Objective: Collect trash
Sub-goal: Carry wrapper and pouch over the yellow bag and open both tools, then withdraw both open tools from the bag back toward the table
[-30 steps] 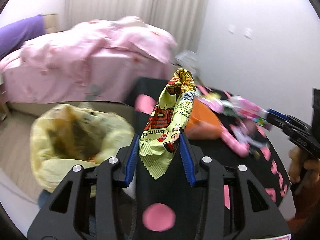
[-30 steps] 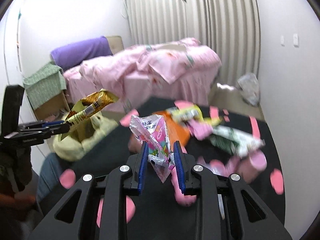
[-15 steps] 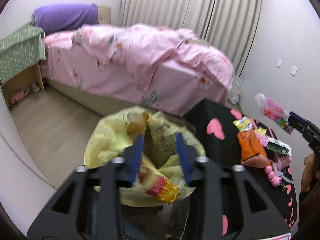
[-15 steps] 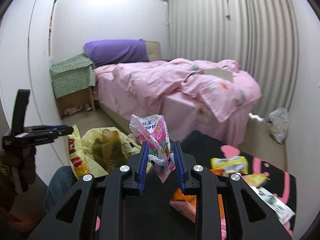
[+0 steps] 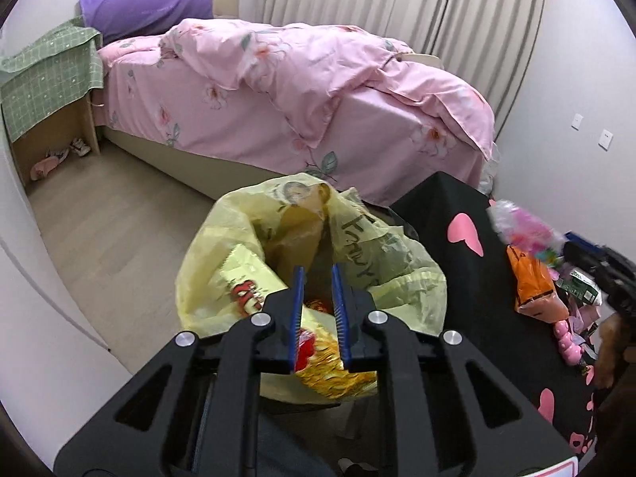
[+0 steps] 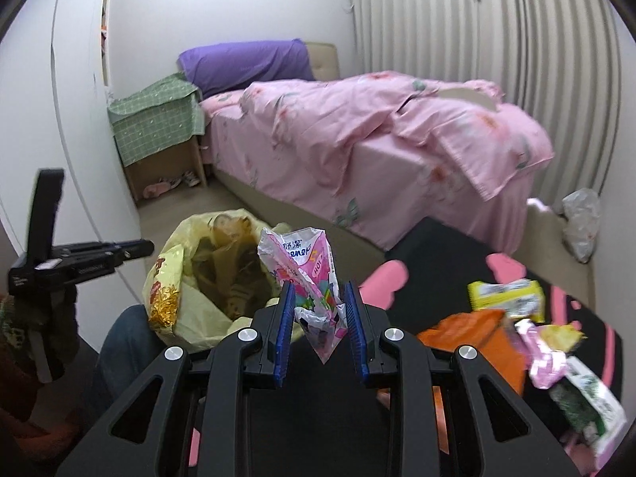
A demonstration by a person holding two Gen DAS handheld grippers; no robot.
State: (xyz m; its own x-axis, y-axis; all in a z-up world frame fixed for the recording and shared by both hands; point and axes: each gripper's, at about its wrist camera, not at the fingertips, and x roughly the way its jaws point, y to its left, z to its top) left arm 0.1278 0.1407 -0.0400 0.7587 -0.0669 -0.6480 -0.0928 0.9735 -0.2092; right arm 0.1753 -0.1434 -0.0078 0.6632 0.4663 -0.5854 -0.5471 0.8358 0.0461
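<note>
A yellow trash bag (image 5: 381, 254) stands open on the floor beside the black table; it also shows in the right wrist view (image 6: 206, 318). My left gripper (image 5: 317, 278) is over the bag's mouth, jaws slightly apart. The yellow snack wrapper (image 5: 330, 373) lies on the bag's near rim under the fingers, seemingly loose; it also shows in the right wrist view (image 6: 163, 294). My right gripper (image 6: 320, 302) is shut on a pink-and-white tissue wrapper (image 6: 306, 270), held up near the bag.
A black table with pink hearts (image 5: 457, 214) holds an orange packet (image 6: 473, 338), a yellow packet (image 6: 505, 294) and other wrappers. A pink bed (image 5: 302, 91) stands behind. A green-covered nightstand (image 5: 47, 83) is at left. A person's knee (image 6: 123, 342) is by the bag.
My left gripper swung from the table to the trash bag and opened, and the yellow wrapper dropped onto the bag's rim. My right gripper carried the tissue wrapper toward the bag.
</note>
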